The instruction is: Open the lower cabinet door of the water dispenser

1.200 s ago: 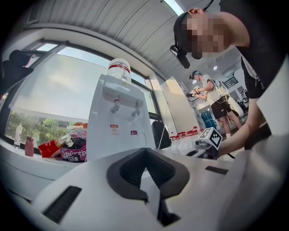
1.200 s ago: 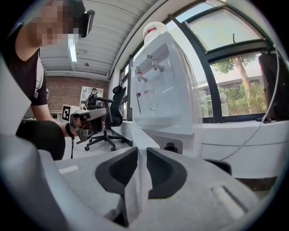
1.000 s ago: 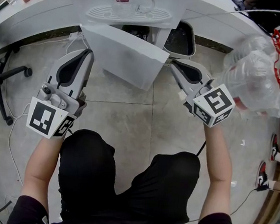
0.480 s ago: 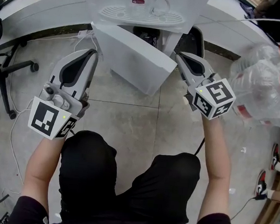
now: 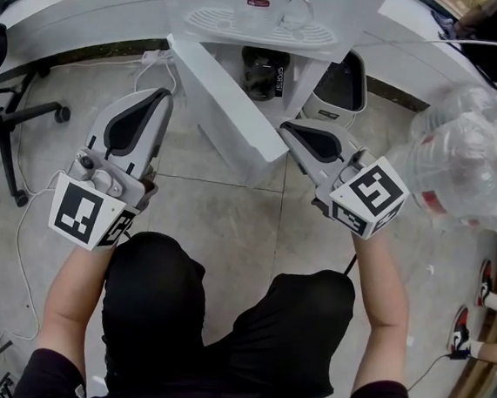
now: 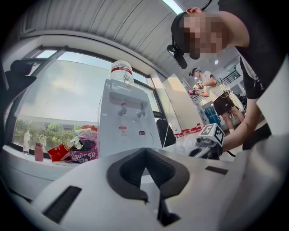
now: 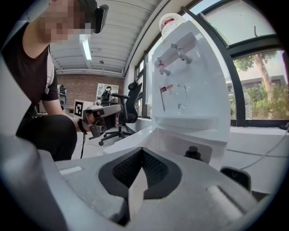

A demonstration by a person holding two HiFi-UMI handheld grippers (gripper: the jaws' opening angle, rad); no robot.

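The white water dispenser (image 5: 257,15) stands straight ahead, a glass mug on its drip tray. Its lower cabinet door (image 5: 227,104) is swung out to the left, and a black bottle (image 5: 265,71) shows inside the cabinet. My right gripper (image 5: 283,129) is shut on the door's free edge; in the right gripper view that white door edge (image 7: 134,180) sits pinched between the jaws of the right gripper (image 7: 135,191). My left gripper (image 5: 158,96) hovers left of the door, apart from it. In the left gripper view the left gripper (image 6: 157,203) has its jaws together with nothing between them.
A black bin (image 5: 340,82) stands right of the dispenser. A clear bag of plastic bottles (image 5: 462,157) bulges at the right. An office chair (image 5: 13,105) and loose cables lie at the left. A white counter (image 5: 92,4) runs behind the dispenser.
The right gripper has pulled the door edge toward me and leftward. The door swung wider, and the cabinet's inside with the black bottle now shows. The left gripper stayed put.
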